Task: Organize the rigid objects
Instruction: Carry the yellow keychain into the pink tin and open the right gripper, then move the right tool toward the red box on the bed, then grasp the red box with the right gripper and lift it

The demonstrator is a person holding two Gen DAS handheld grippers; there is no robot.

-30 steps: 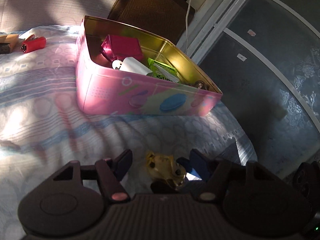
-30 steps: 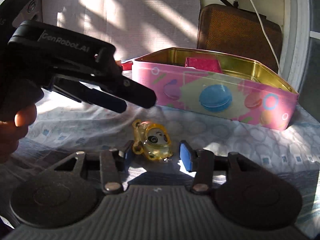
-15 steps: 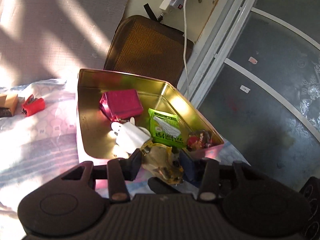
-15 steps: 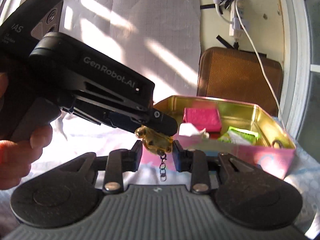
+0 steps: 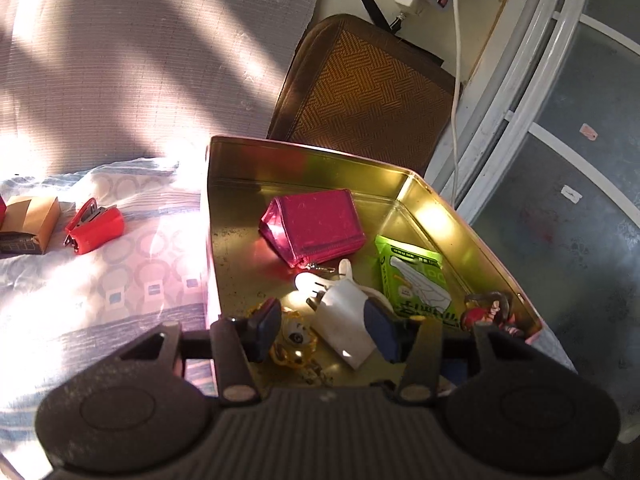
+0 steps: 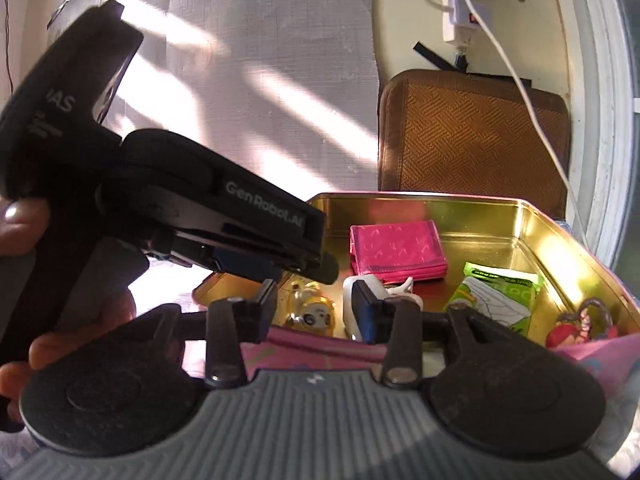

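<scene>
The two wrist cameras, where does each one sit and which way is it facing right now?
Left wrist: on the left gripper, looking down into the gold tin; its own open jaws show low in frame.
Right wrist: on the right gripper, facing the tin from its near side; its open jaws, the left gripper's black body and a hand show.
Both see: yellow keychain, pink wallet, green packet.

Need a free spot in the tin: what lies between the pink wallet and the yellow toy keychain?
In the left wrist view, only bare tin floor lies between the pink wallet and yellow toy keychain; the white charger sits beside that stretch.
</scene>
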